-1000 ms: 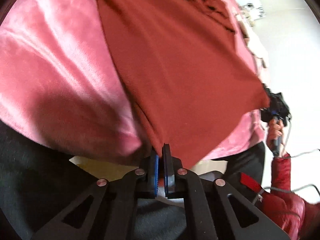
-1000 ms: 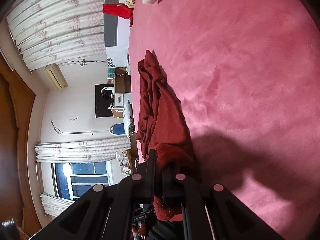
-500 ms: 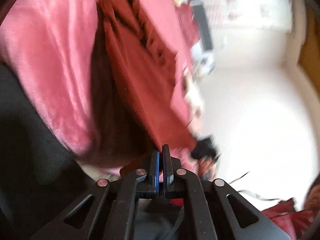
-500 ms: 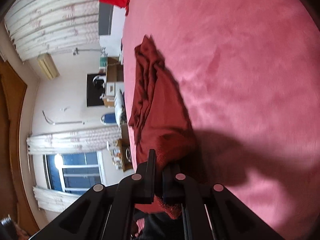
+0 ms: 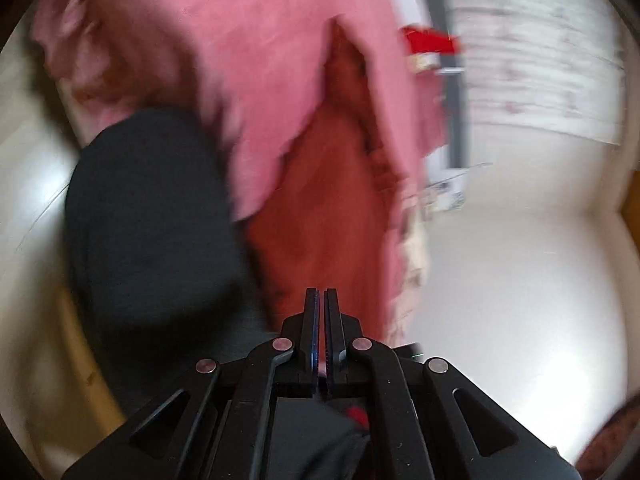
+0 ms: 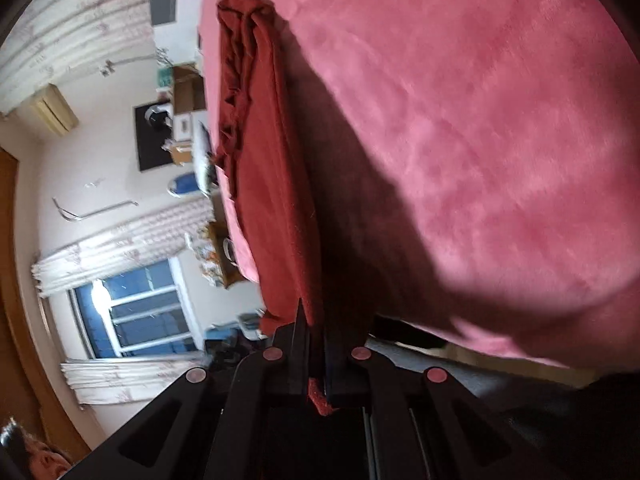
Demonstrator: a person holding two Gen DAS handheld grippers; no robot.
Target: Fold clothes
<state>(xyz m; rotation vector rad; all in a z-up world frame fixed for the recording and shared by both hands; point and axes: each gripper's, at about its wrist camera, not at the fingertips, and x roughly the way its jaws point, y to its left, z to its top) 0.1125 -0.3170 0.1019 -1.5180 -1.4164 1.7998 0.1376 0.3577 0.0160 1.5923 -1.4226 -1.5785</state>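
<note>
the rust-red garment lies in a long rumpled strip along the edge of the bed, its pink plush cover bare beside it. the right gripper has its jaws shut on the near end of the cloth, a tuft poking out behind. the left gripper has its jaws pressed together; whether cloth is caught there is too blurred to tell. the fabric looks soft, light and limp, best taken by corners or hems. a dark-clothed leg crowds the bed's near edge.
</note>
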